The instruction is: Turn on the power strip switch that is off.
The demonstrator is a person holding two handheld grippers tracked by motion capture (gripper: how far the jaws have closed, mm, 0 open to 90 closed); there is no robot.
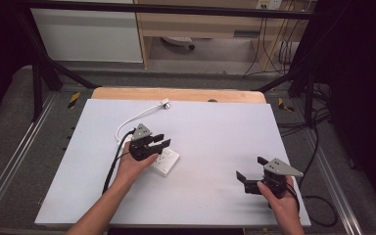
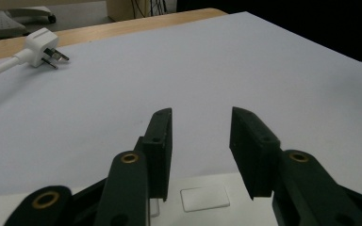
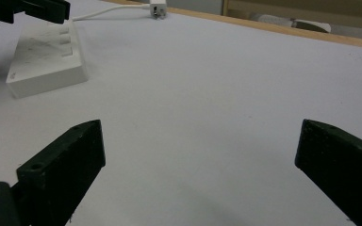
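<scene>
Power strip (image 1: 165,160), white, lies left of the tabletop's (image 1: 215,127) middle beneath the left gripper (image 1: 158,142), whose fingers stand partly apart and empty above it, seemingly poised to grasp, while the right gripper (image 1: 250,167) waits wide near the right corner.

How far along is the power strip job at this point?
Done: nothing obvious; the plug lies loose at the table's far edge. In hand: the left gripper hovers open over the white power strip, nothing between its fingers. The right gripper waits open. Left: any grasping or plugging.
</scene>
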